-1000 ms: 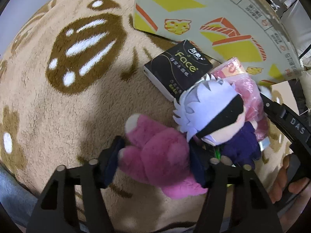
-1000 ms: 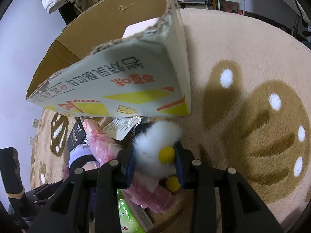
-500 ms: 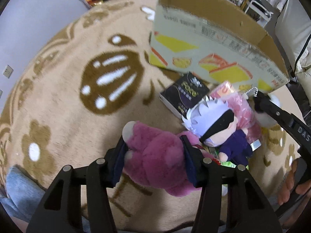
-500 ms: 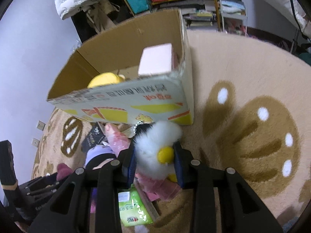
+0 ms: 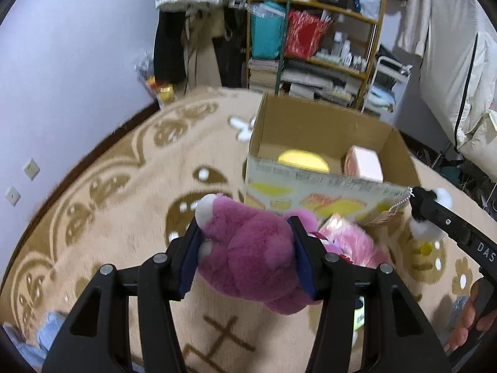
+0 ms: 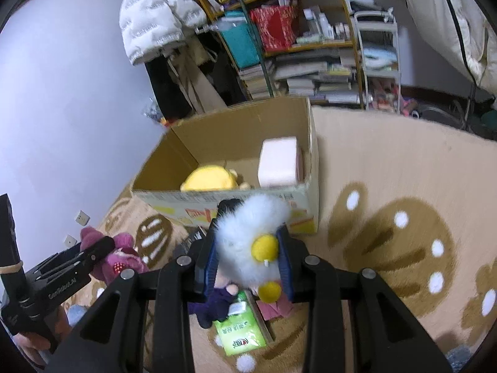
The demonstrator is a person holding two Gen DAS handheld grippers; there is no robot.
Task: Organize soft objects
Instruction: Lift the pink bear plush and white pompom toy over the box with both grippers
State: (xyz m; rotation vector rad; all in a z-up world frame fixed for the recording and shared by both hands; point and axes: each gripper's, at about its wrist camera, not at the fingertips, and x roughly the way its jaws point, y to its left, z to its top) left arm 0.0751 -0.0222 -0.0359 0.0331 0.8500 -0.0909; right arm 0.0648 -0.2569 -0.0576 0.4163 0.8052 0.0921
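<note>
My left gripper (image 5: 247, 250) is shut on a pink plush toy (image 5: 248, 251) and holds it above the rug, in front of an open cardboard box (image 5: 313, 183). My right gripper (image 6: 248, 255) is shut on a white fluffy toy with yellow parts (image 6: 248, 236), lifted just short of the box's near wall (image 6: 223, 199). Inside the box lie a yellow plush (image 6: 209, 178) and a pink pack (image 6: 278, 161). The left gripper with the pink plush also shows in the right wrist view (image 6: 102, 248). The right gripper also shows in the left wrist view (image 5: 425, 214).
On the beige patterned rug (image 6: 403, 186) below lie a pink plastic bag (image 5: 354, 242), a green pack (image 6: 240, 332), a purple-clothed doll (image 6: 214, 304) and a black pack (image 6: 194, 237). Shelves (image 5: 310, 31) and hanging coats (image 6: 158, 15) stand behind the box.
Both grippers have risen with their toys and tilted up toward the box. The box interior and the room behind have come into view; the pile on the rug has dropped below.
</note>
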